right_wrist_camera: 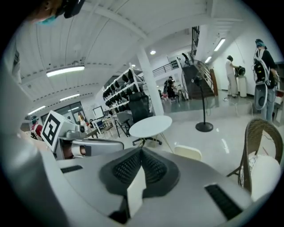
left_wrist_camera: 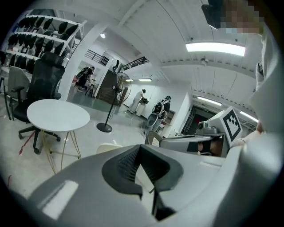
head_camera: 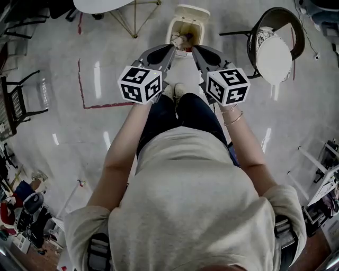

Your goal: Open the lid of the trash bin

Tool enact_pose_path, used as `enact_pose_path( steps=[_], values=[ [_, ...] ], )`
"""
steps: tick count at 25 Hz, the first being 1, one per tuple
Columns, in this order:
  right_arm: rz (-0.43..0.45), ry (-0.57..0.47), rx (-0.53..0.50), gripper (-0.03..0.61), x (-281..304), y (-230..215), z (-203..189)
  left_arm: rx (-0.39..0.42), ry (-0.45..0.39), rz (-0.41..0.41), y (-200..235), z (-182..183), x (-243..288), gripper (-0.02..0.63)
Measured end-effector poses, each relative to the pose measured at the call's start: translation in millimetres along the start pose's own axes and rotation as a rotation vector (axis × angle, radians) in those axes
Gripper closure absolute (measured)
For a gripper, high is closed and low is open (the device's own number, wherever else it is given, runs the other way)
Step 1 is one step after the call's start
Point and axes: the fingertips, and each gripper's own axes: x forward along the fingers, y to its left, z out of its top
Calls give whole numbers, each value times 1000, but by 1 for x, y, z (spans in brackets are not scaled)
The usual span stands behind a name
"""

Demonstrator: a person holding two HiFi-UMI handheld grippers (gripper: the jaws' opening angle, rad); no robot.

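In the head view, two grey grippers are held side by side over the pale floor, the left gripper [head_camera: 168, 52] and the right gripper [head_camera: 197, 52]. One cream plastic trash bin [head_camera: 192, 9] stands just beyond their tips, its inside exposed from above.

In the left gripper view, the jaws are pressed together with nothing between them. One round white table [left_wrist_camera: 57, 114] is seen beyond.

In the right gripper view, the jaws are likewise pressed together and empty. One wicker chair [right_wrist_camera: 262, 146] is seen at the right.

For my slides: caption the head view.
Person aims left gripper and right gripper, jaws together, at a cream plastic trash bin on the floor.
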Motion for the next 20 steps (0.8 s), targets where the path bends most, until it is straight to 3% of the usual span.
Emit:
enact_pose_path(
  steps=[3, 8, 14, 20],
  values=[
    [21, -68, -7, 572, -14, 14, 23, 37, -28, -9, -14, 15, -13, 606],
    [30, -128, -59, 572, -30, 34, 47, 170, -58, 15, -36, 35, -31, 606],
    [10, -150, -157, 572, -35, 50, 53, 145, -113, 30, -42, 46, -46, 606],
    [-13, -132, -197, 572, -37, 46, 54, 153, -96, 19, -46, 42, -37, 606]
  ],
)
